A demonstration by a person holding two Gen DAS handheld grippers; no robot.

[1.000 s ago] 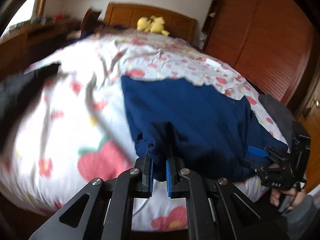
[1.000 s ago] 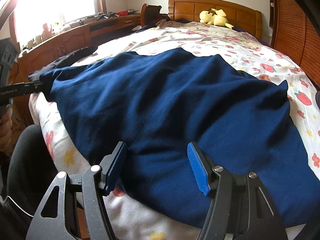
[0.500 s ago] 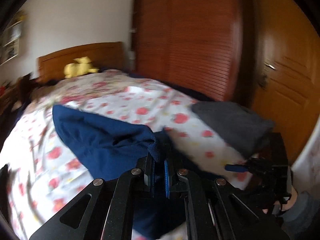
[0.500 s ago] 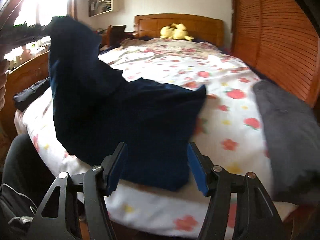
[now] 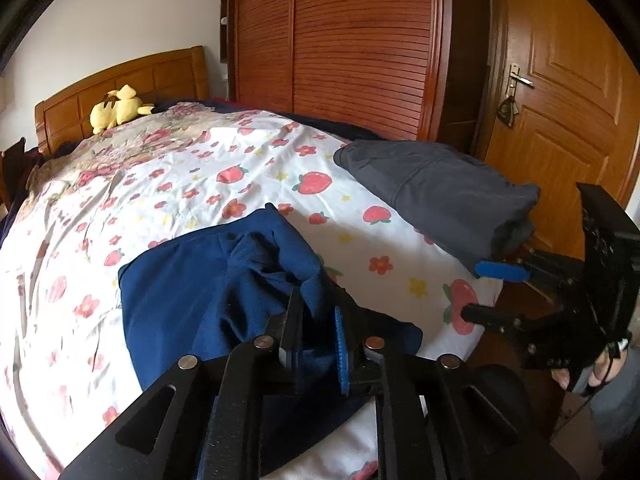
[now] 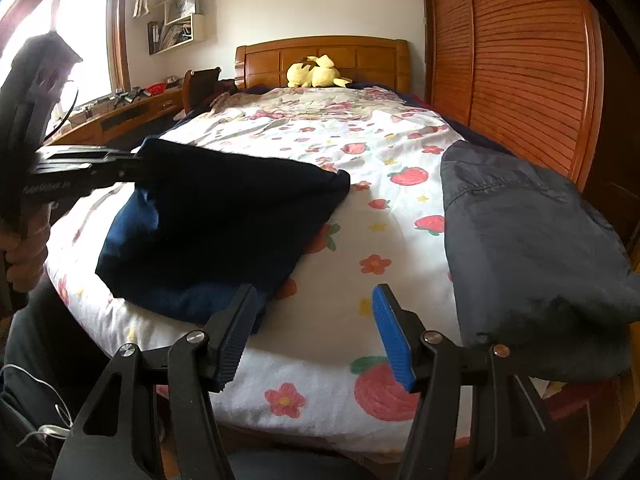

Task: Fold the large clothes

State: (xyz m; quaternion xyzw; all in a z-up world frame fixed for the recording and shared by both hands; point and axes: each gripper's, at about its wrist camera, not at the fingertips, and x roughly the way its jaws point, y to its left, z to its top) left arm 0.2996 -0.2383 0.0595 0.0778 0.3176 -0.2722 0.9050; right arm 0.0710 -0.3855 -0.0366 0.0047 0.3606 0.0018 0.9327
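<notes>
A navy blue garment point(image 5: 192, 292) lies doubled over on the near part of the strawberry-print bed point(image 5: 168, 176). My left gripper point(image 5: 318, 312) is shut on a bunched edge of the navy garment and holds that edge just above the lower layer. In the right wrist view the garment point(image 6: 224, 216) hangs from the left gripper point(image 6: 134, 164) over its lower half. My right gripper point(image 6: 312, 328) is open and empty at the bed's front edge, just right of the garment; it also shows in the left wrist view point(image 5: 490, 292).
A folded dark grey garment point(image 6: 524, 232) lies at the bed's near right corner. A yellow plush toy point(image 6: 314, 72) sits by the wooden headboard. A slatted wooden wardrobe point(image 5: 340, 40) and a door point(image 5: 568, 100) stand to the right, a desk point(image 6: 120, 108) to the left.
My left gripper has carried the garment's left edge up and across to the right, folding the garment over itself. My right gripper has stayed open and ended up right of the garment.
</notes>
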